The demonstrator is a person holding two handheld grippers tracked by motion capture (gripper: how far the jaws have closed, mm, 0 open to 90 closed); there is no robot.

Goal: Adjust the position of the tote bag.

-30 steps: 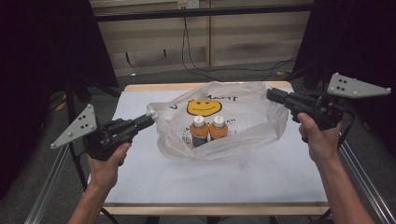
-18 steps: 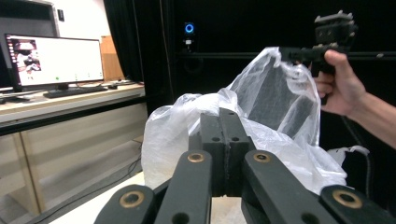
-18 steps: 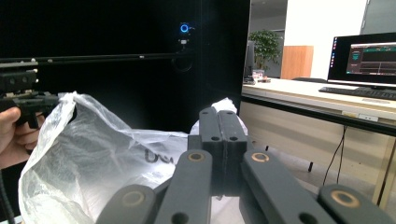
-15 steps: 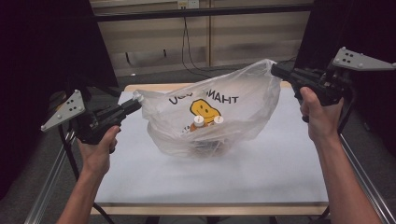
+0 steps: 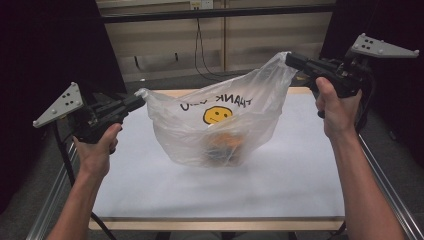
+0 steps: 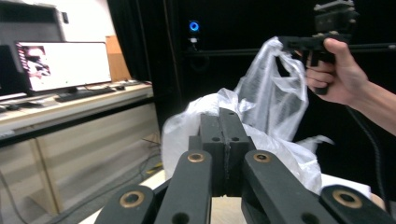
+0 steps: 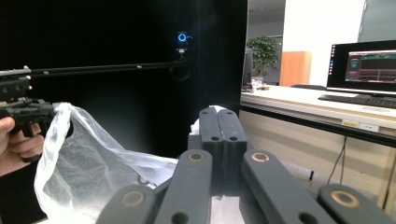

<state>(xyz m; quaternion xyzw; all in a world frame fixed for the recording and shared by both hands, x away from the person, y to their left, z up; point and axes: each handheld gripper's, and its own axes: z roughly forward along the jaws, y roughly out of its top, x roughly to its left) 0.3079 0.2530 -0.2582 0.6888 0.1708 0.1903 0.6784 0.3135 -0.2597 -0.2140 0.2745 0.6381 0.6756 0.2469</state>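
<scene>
While hanging above the table [image 5: 300, 180], crinkly translucent plastic bag [image 5: 220, 127] sags round, orange shapes inside | left gripper [image 5: 140, 99], right gripper [image 5: 290, 59] each clenched on its handles

The high view looks from above the person's side, forward and down on the white table [image 5: 280, 185], with both forearms coming in from the bottom edge. The left gripper view sits close behind its own black jaws and faces across the table toward the right hand [image 6: 337, 70], with a monitor [image 6: 65, 63] at its left side. The right gripper view also sits close behind its jaws and faces the opposite way, toward the left hand [image 7: 16, 142]. All three views share the clear plastic bag [image 5: 220, 127] stretched between the two hands.
</scene>
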